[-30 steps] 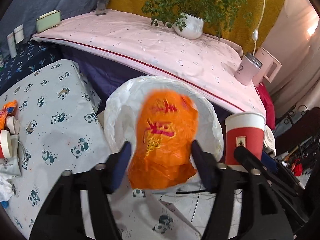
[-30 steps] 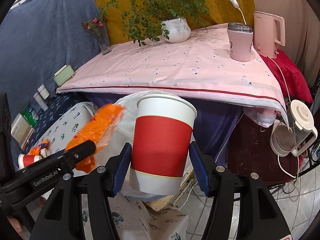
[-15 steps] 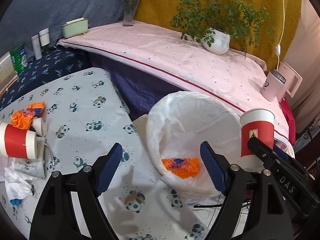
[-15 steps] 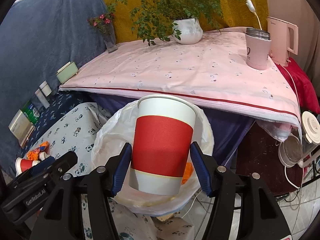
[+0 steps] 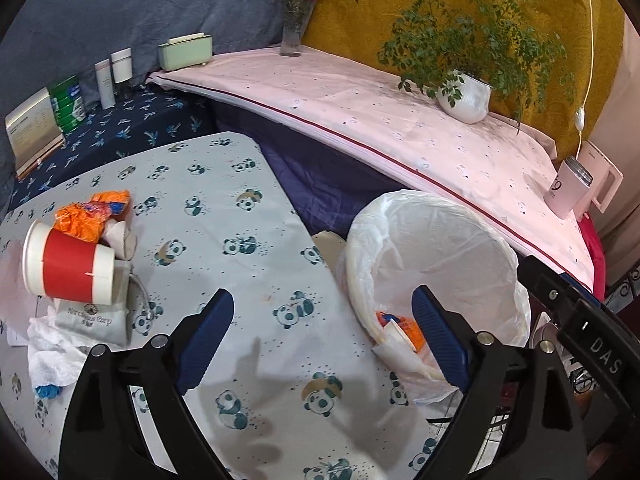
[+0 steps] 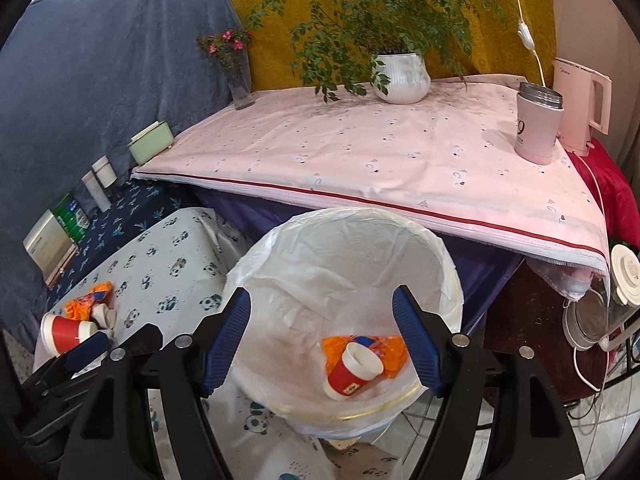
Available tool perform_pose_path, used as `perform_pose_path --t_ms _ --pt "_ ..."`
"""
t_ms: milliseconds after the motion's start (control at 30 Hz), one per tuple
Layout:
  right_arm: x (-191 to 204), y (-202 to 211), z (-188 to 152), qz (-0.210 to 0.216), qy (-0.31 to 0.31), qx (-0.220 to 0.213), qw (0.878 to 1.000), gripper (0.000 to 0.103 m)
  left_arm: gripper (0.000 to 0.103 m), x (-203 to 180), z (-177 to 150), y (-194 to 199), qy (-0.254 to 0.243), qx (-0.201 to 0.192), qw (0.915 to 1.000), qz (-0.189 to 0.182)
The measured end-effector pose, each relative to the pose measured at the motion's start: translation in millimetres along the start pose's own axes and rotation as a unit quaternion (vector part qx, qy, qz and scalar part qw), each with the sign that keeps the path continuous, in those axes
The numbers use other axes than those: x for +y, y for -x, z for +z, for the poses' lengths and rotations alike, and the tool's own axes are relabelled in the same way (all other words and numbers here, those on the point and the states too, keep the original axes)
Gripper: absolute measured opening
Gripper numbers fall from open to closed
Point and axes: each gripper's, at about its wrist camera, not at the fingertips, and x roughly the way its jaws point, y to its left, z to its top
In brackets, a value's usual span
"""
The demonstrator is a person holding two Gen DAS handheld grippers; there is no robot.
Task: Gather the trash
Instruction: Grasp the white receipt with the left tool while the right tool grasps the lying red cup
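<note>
A white-lined trash bin point(image 6: 448, 276) stands beside the panda-print table point(image 5: 248, 248). Inside it lie an orange wrapper point(image 6: 390, 350) and a red paper cup point(image 6: 352, 372). My right gripper point(image 6: 322, 338) hangs above the bin, its jaws opening with nothing between them. My left gripper point(image 5: 322, 336) is over the table's edge next to the bin point(image 5: 360, 240), jaws opening and empty. On the table's left lie another red paper cup point(image 5: 68, 266), an orange wrapper point(image 5: 92, 216), a grey pouch point(image 5: 94, 318) and crumpled white tissue point(image 5: 50, 356).
A pink-clothed table point(image 6: 380, 152) stands behind the bin with a potted plant point(image 6: 400, 76), flower vase point(image 6: 240, 84), pink tumbler point(image 6: 536, 128) and kettle point(image 6: 584, 108). Bottles and boxes point(image 5: 68, 96) line a dark blue surface at the left. A blender point(image 6: 600, 312) stands at the right.
The left gripper dropped the orange wrapper into the bin and swung left toward the table. The right gripper let go of the red cup, which now lies in the bin.
</note>
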Motion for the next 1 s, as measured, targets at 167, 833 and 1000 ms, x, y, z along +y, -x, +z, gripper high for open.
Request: perform_pose_path --t_ms 167,833,1000 --pt "21 13 -4 0.013 0.014 -0.001 1.0 0.071 0.087 22 -7 14 0.023 -0.001 0.9997 0.009" --pt "151 43 -47 0.094 0.102 0.026 0.99 0.071 0.091 179 -56 83 0.16 -0.01 0.9819 0.101" --pt "184 44 -60 0.113 0.125 0.036 0.985 0.071 0.091 217 -66 96 0.192 -0.012 0.9736 0.124"
